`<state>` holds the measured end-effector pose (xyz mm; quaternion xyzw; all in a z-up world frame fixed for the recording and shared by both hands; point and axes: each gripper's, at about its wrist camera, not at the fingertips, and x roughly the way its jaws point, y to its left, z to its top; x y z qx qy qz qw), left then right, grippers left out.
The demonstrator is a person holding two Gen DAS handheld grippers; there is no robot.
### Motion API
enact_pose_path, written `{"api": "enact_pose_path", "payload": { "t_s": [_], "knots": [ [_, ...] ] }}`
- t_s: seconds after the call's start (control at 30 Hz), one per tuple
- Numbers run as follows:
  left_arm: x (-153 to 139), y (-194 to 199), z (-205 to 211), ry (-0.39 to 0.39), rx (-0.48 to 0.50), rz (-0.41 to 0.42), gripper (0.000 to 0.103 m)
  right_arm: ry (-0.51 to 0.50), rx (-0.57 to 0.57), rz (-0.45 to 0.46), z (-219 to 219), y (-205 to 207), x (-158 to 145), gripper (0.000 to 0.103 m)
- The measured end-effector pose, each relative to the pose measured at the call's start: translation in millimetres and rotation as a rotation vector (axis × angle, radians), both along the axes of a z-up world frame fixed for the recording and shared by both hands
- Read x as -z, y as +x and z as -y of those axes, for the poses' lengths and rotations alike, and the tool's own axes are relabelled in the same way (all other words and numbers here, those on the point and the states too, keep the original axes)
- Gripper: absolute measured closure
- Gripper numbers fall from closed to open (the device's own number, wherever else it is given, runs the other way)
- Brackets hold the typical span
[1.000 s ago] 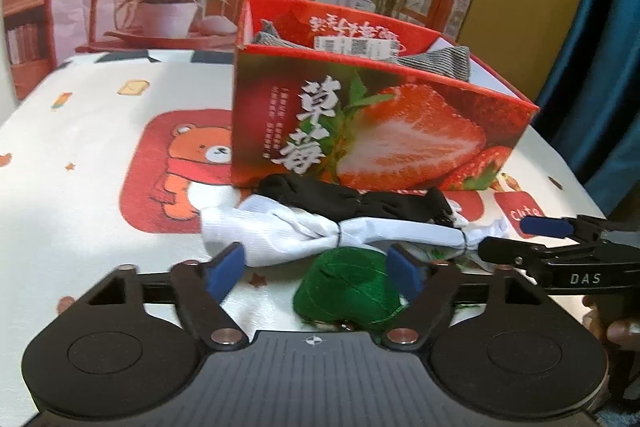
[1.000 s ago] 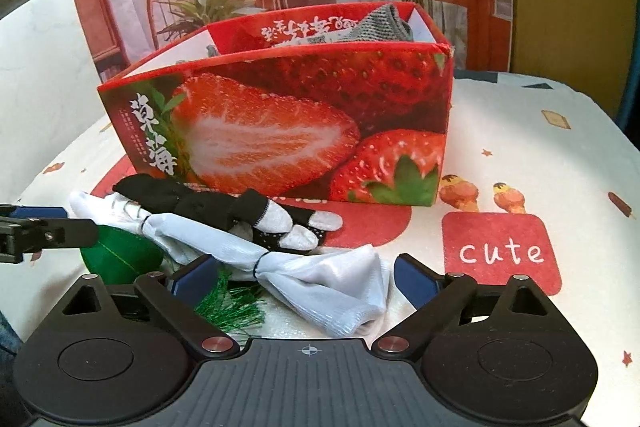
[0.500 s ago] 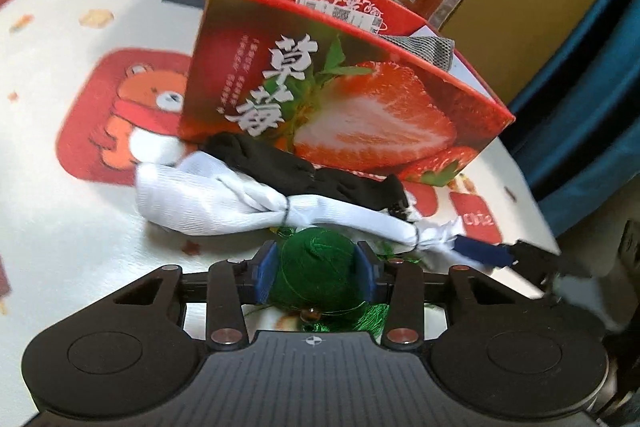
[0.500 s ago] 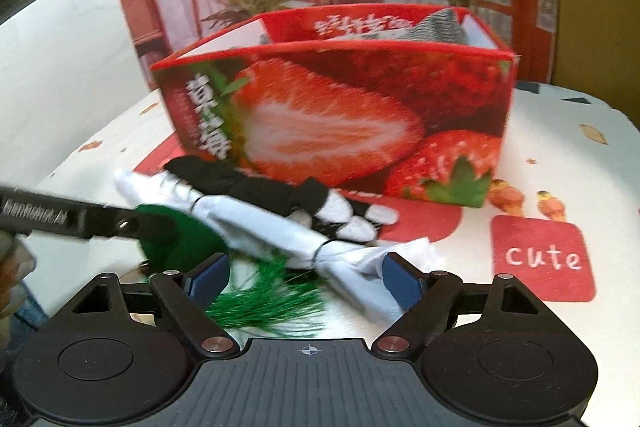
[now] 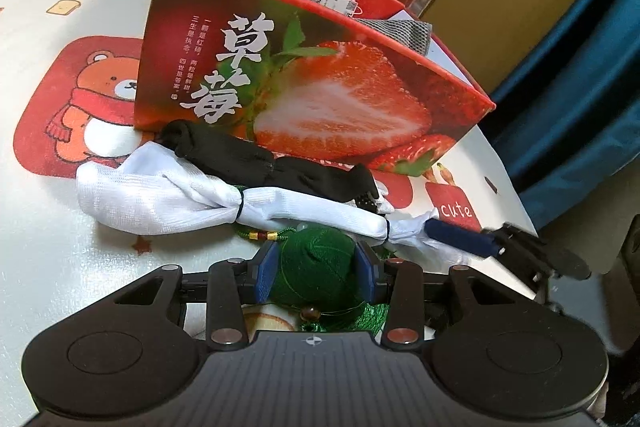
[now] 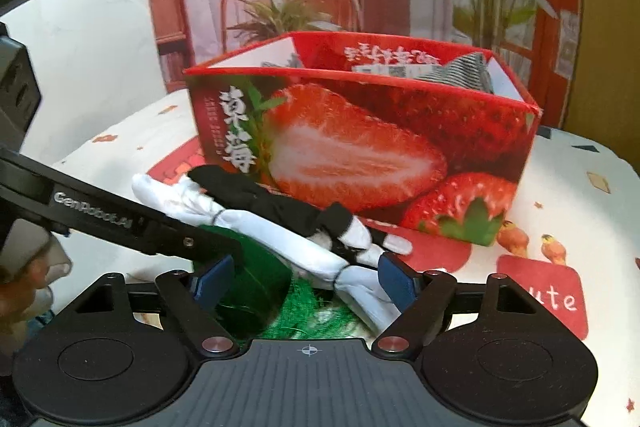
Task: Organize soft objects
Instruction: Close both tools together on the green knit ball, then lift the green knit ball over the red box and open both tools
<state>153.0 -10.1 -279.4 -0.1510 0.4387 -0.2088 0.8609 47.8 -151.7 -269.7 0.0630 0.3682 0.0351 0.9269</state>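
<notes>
A green yarn ball (image 5: pixel 316 267) with a tassel sits between the blue pads of my left gripper (image 5: pixel 316 269), which is shut on it. Just beyond lies a white cloth (image 5: pixel 172 195) tied with bands, and a black sock (image 5: pixel 260 159) rests against the red strawberry box (image 5: pixel 320 87). My right gripper (image 6: pixel 304 281) is closing. The white cloth's end (image 6: pixel 360 287) and the green tassel (image 6: pixel 304 311) lie between its jaws, and its right pad (image 6: pixel 396 281) is at the cloth. My left gripper's finger (image 6: pixel 120 223) crosses in from the left.
The strawberry box (image 6: pixel 360 155) stands open-topped with grey striped fabric (image 6: pixel 464 71) inside. The tablecloth (image 5: pixel 60 87) carries a bear print and a red "cute" patch (image 6: pixel 552 299). A blue curtain (image 5: pixel 580 87) hangs at the right, and a backdrop of plants stands behind.
My left gripper closed on the green ball and tipped downward. My right gripper narrowed and shifted over the white cloth's end, with the left gripper's finger now crossing its view.
</notes>
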Motion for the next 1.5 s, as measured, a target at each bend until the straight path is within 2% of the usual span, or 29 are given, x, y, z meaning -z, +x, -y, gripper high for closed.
{"api": "enact_pose_path", "payload": {
  "t_s": [0.1,0.2,0.4,0.67,0.83,1.5],
  "knots": [
    [0,0,0,-0.003,0.0,0.0,0.059,0.022,-0.039,-0.036,-6,2,5,0.036],
    [1,-3,0,-0.019,0.013,-0.007,0.059,0.03,-0.071,-0.054,-12,4,9,0.037],
    [1,-10,7,-0.018,0.055,-0.005,0.059,0.063,-0.103,-0.1,-17,6,19,0.049],
    [1,-14,10,-0.015,0.075,-0.008,0.059,0.088,-0.099,-0.134,-15,7,26,0.049],
    [0,-18,10,-0.02,0.08,-0.007,0.059,0.084,-0.104,-0.134,-17,5,23,0.052],
    [-27,-34,6,-0.017,0.093,0.09,0.059,0.058,-0.11,-0.068,-19,-4,-2,0.053]
  ]
}}
